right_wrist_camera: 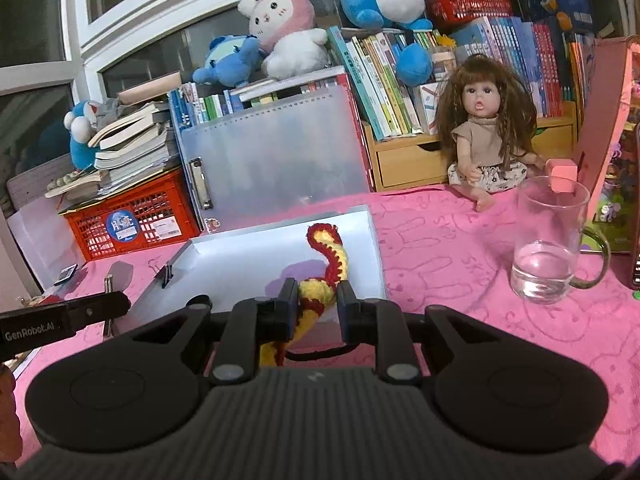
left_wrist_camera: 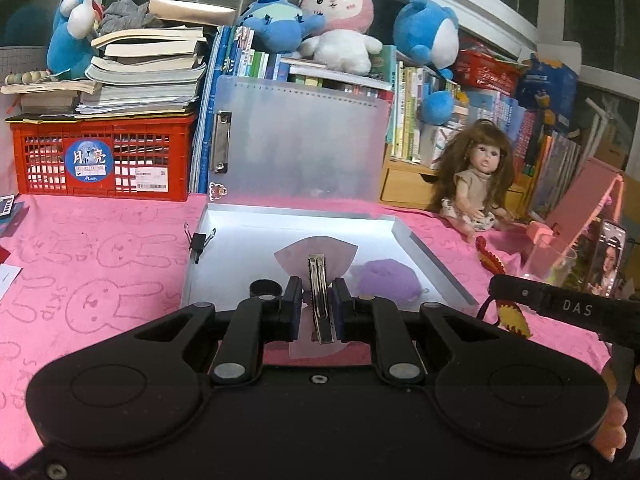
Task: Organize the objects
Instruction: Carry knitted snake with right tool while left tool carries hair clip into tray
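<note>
The left tool [left_wrist_camera: 316, 308] is clamped on a silver metal hair clip backed by a translucent fan-shaped bow [left_wrist_camera: 318, 292]. It holds the clip by its long sides, so the clip points straight ahead over the near edge of the open translucent plastic file box [left_wrist_camera: 432, 256]. That suits sliding it in flat. The right tool [right_wrist_camera: 316, 310] is closed on a red-and-yellow crocheted strip [right_wrist_camera: 326, 268] near its middle. The strip's far end curls up over the box floor and its near end droops toward the pink bunny-print cloth on the bench [right_wrist_camera: 460, 248].

The box lies flat with its lid propped upright against the books, probably so both hands can reach in from the near side. A fuzzy purple pompom [left_wrist_camera: 386, 280] already rests inside at the right. A black binder clip [left_wrist_camera: 199, 240] grips the left wall. Both held items look bound for the box, neither yet released.
</note>
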`<state>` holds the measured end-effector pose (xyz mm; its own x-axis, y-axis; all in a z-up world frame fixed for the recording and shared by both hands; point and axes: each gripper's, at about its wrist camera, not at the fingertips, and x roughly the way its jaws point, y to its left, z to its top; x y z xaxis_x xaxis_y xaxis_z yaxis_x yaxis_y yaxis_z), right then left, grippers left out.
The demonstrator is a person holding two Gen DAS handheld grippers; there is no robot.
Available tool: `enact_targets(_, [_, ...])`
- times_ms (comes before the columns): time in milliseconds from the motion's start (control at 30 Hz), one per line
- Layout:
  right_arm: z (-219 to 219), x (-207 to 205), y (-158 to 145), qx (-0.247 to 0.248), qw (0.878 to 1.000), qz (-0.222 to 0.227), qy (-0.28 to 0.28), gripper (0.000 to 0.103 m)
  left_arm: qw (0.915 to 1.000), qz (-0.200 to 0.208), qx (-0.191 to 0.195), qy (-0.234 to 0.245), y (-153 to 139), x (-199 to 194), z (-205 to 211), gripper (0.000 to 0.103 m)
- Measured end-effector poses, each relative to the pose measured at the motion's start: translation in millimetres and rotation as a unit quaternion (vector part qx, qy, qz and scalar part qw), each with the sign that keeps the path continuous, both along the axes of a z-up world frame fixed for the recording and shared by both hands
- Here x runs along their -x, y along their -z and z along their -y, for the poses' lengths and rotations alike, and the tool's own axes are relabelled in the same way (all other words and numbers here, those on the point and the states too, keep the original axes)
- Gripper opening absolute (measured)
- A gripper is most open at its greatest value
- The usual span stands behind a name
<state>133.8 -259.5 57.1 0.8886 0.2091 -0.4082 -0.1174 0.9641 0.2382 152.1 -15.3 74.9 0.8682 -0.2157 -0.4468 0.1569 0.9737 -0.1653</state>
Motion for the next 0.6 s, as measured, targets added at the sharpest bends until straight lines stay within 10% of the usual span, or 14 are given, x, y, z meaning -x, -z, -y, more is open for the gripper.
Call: enact_targets(600, [-1.2,-69.1,1.7,-0.004,0.999,-0.047,-0.001,0.024,0.9983,-0.052,0.02,-0.017,14.7,-73.4,-8.1,0.015])
